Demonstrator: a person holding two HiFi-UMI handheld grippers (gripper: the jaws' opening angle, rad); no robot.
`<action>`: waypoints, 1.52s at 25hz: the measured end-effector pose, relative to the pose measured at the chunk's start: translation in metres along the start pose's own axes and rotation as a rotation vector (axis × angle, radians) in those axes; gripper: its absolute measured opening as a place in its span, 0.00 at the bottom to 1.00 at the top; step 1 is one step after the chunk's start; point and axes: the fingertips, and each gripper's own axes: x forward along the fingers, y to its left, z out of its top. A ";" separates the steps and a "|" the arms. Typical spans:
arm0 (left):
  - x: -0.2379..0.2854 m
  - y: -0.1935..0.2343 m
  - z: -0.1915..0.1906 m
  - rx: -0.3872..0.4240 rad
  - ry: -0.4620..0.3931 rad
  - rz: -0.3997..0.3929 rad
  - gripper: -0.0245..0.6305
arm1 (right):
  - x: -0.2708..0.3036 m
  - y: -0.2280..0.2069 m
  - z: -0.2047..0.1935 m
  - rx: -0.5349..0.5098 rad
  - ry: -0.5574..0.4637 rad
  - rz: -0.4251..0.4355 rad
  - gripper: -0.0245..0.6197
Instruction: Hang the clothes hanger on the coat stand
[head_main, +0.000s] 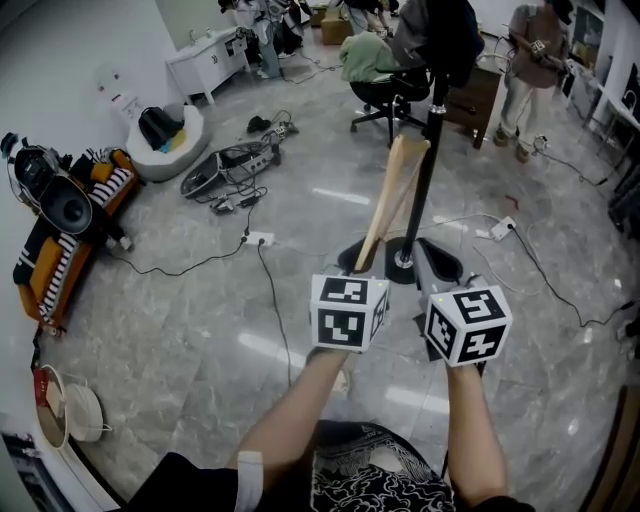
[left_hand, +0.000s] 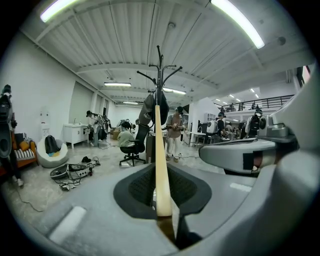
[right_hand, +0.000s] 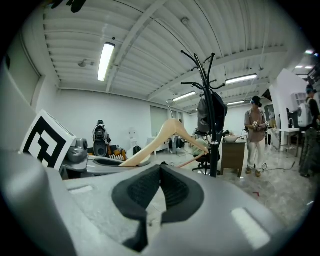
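The left gripper (left_hand: 161, 175) has its jaws closed on the end of one arm of the pale wooden clothes hanger (left_hand: 160, 145), which runs up and away toward the tall black metal coat stand (left_hand: 159, 70). The right gripper (right_hand: 160, 172) has its padded jaws pressed together with nothing between them and hovers just beside the left one.

The hanger is held in the air near the stand's pole, on no branch, so the approach appears to be the step in hand. Next, its top needs raising to a free curved branch so the hook can catch.

The right gripper view shows the hanger side-on, both arms sloping, and a dark garment (right_hand: 210, 112) on the stand. The left gripper view sees the hanger edge-on. Only the head view shows the stand's round base (head_main: 395, 248) on the grey marble floor (head_main: 200, 320).
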 end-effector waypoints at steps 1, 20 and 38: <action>0.006 0.006 0.002 0.000 0.003 -0.004 0.11 | 0.008 -0.002 0.002 0.002 0.002 -0.006 0.04; 0.104 0.094 0.031 0.030 0.035 -0.082 0.11 | 0.133 -0.029 0.036 0.008 0.027 -0.087 0.04; 0.148 0.135 0.033 0.057 0.039 -0.157 0.11 | 0.191 -0.032 0.039 0.008 0.032 -0.160 0.04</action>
